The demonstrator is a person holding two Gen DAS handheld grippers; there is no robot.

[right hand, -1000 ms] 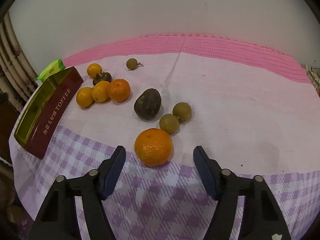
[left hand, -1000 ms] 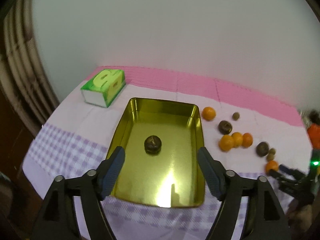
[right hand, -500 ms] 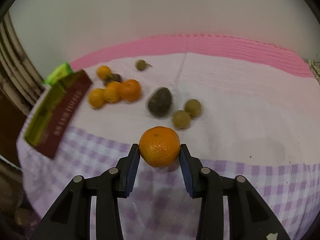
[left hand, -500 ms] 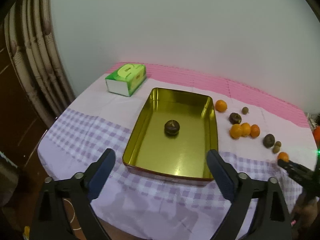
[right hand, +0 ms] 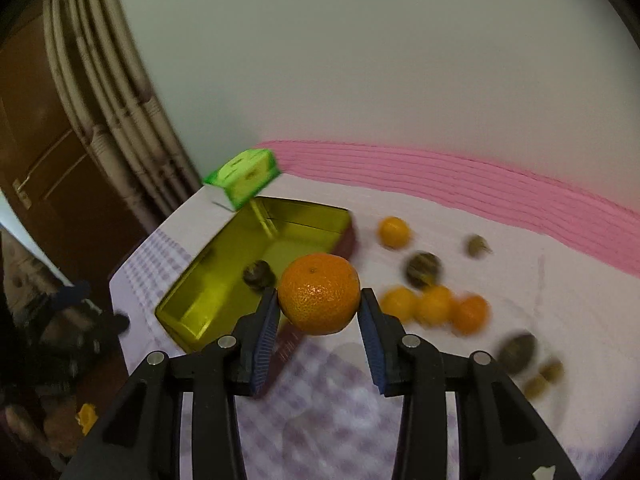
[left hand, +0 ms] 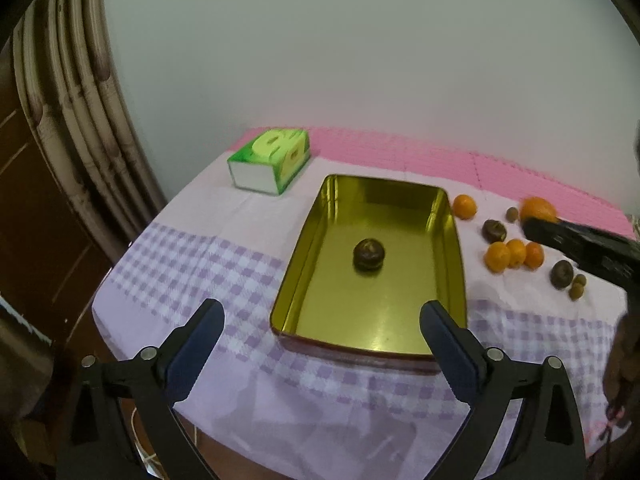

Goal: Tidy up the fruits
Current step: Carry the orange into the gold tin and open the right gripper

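Pale wall and a brown ribbed curtain stand behind a desk (left hand: 208,240) covered with a cloth, lilac check at the near edge, white in the middle and pink at the back.

From the left wrist view, the left gripper (left hand: 322,326) hangs with its fingers released and spread wide, nothing between them; its jaws opened further within the last second. Just ahead, between the two fingers, lies the gold tin tray (left hand: 304,248) with its near end at the cloth's checked part. A single dark round fruit (left hand: 369,255) sits in the middle of the tray, well beyond the fingertips. Beyond the left finger, at the back, a green tissue box (left hand: 270,162) lies on the cloth.

From the right wrist view, the right gripper (right hand: 318,316) is clenched on a mandarin (right hand: 319,293), which sits between the two blue pads clear of the cloth; its jaws closed onto it within the last second. Behind the held fruit, to the left, is the tray with the dark fruit in it. Right of the right finger, blurred, lie three mandarins (right hand: 434,306) in a row, touching. Nearer, two dark fruits (right hand: 516,350) and some small greenish ones (right hand: 552,370) lie apart from the row. Farther back another mandarin (right hand: 394,232) lies alone near the tray's far corner.
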